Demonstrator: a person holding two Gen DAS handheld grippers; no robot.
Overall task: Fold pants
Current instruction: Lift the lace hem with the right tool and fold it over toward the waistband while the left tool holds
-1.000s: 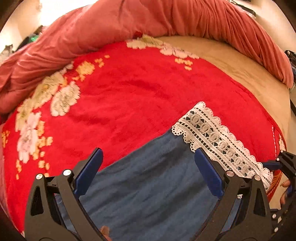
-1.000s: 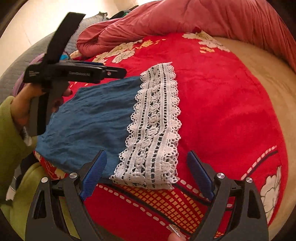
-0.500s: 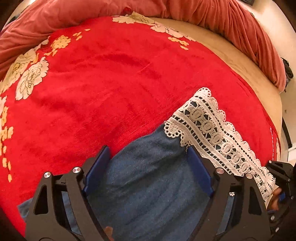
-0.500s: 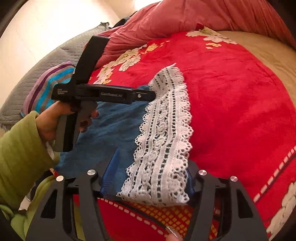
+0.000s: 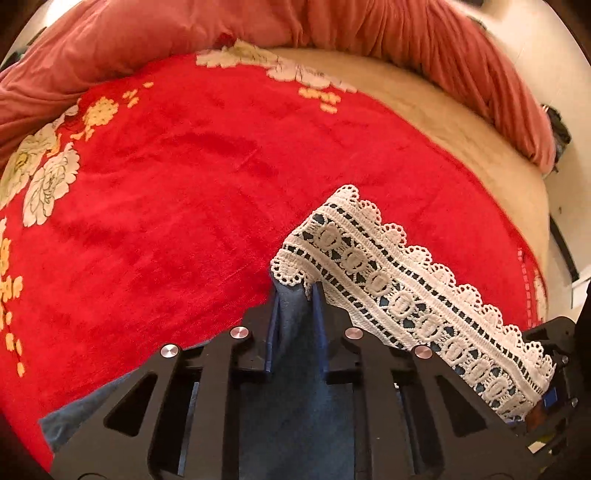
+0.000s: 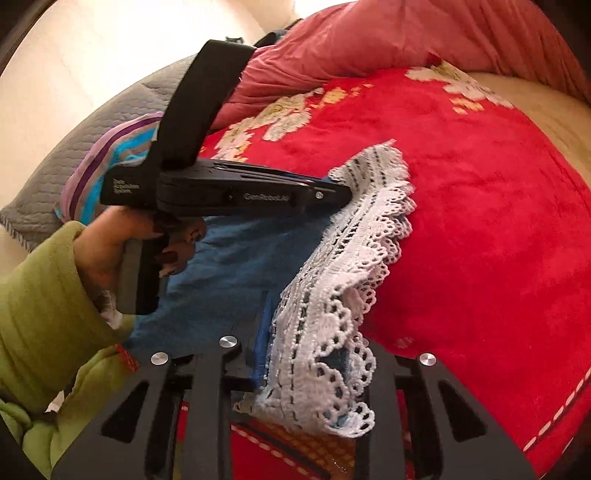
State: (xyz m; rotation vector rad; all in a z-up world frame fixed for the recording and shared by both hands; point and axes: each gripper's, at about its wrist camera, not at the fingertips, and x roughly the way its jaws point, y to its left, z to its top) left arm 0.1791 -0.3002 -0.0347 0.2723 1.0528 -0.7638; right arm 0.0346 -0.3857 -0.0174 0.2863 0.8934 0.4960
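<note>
Red floral bedding (image 5: 177, 206) covered the bed in the left wrist view, with a pink duvet (image 5: 332, 33) bunched behind. The left hand-held gripper (image 5: 295, 314) was pinched on the blue pants (image 5: 295, 406) beside their white lace hem (image 5: 406, 288); the far hem end ran behind the right hand-held gripper's frame.

From the right wrist, the right hand-held gripper (image 6: 306, 354) was clamped on the lace hem (image 6: 332, 332), which hid its right finger. "GenRobot.AI" was readable on the left tool (image 6: 229, 192); smaller lettering was illegible.
</note>
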